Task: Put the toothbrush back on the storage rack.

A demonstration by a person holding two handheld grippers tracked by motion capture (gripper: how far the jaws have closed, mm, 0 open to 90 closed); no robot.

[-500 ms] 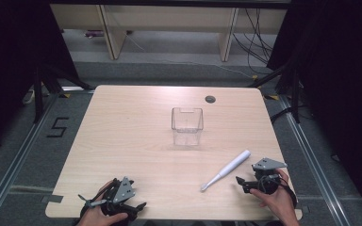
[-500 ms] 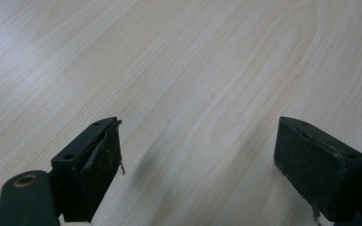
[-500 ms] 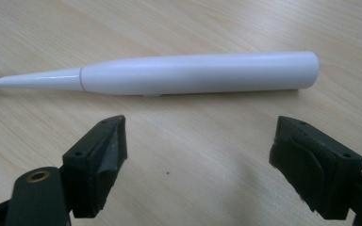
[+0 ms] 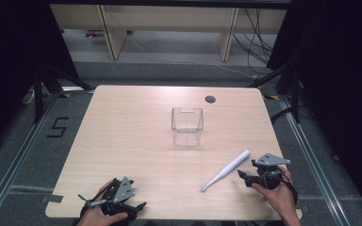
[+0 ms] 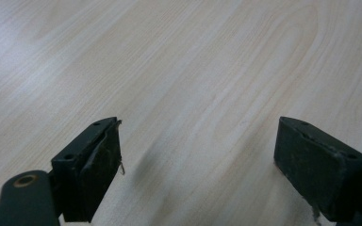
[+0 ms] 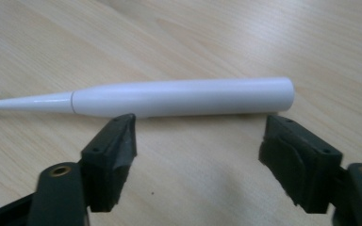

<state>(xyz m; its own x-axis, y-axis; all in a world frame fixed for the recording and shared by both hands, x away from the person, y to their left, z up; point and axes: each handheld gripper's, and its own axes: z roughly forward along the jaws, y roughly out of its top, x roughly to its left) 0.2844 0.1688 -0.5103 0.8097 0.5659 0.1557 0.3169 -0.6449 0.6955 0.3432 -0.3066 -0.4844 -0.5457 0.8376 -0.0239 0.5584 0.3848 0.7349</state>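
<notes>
From the high view, a slim white plastic electric toothbrush (image 4: 226, 170) is seen lying on the light wooden table (image 4: 132, 127) just left of the right gripper (image 4: 248, 176); a clear square plastic container (image 4: 187, 126) stands beyond, apparently empty. In the left gripper view, the left gripper (image 5: 198, 155) is spread wide over bare wood, gripping nothing. In the right gripper view, the toothbrush lies just ahead of the wide-open jaws, untouched.

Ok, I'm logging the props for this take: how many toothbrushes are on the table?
1. The white electric toothbrush lies flat on the table near its front right, just ahead of the open right claw. The clear container looks empty.
</notes>
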